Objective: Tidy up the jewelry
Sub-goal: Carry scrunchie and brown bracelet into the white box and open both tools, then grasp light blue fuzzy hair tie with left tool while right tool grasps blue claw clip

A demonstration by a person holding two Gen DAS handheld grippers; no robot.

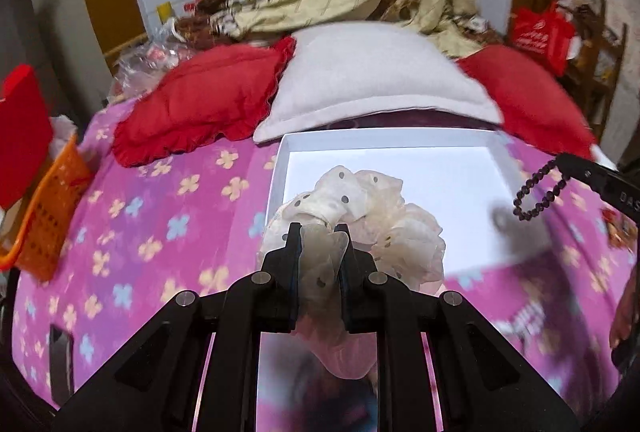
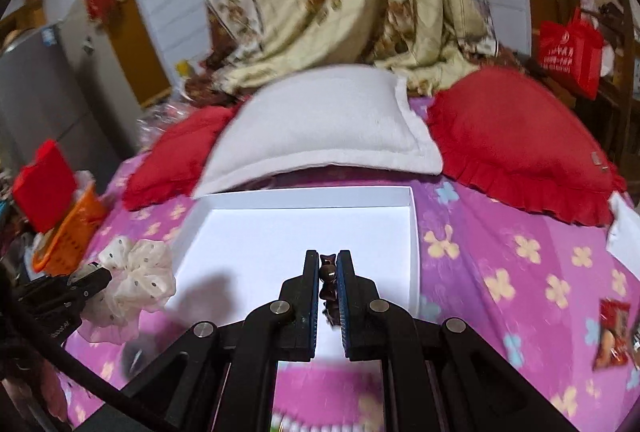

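Black right gripper [image 1: 560, 161], "DAS" lettering

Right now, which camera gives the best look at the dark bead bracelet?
The left wrist view. There the bracelet hangs as an open loop of beads from the right gripper, over the white box. In the right wrist view, only a few beads show, pinched between that gripper's fingers.

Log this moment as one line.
left gripper: shut on scrunchie | right gripper: shut on bead bracelet | white box: nothing inside | both items above box
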